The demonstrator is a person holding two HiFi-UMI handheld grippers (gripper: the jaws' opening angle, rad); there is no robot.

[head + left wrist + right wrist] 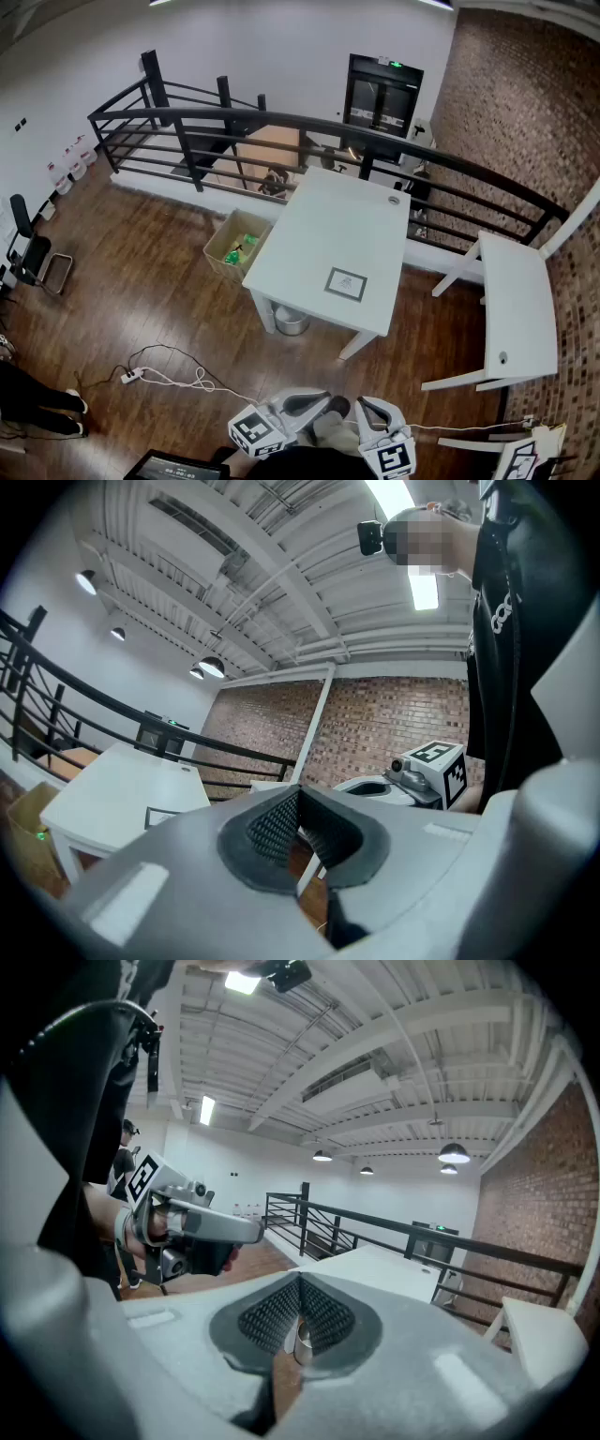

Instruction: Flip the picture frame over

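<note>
The picture frame (346,283) lies flat near the front edge of the white table (319,234), its grey border round a pale picture. Both grippers are held low by the person's body, well short of the table. My left gripper (322,406) and my right gripper (367,409) are shut with nothing between the jaws. In the left gripper view the jaws (298,797) meet, with the frame (161,815) small on the table beyond and the right gripper (417,778) beside them. In the right gripper view the closed jaws (298,1286) point toward the table (384,1269), with the left gripper (192,1227) alongside.
A cardboard box (236,246) with green items stands left of the table, and a metal bucket (292,322) under it. A second white table (518,309) is at the right. A black railing (281,131) runs behind. A power strip and cable (141,375) lie on the wood floor.
</note>
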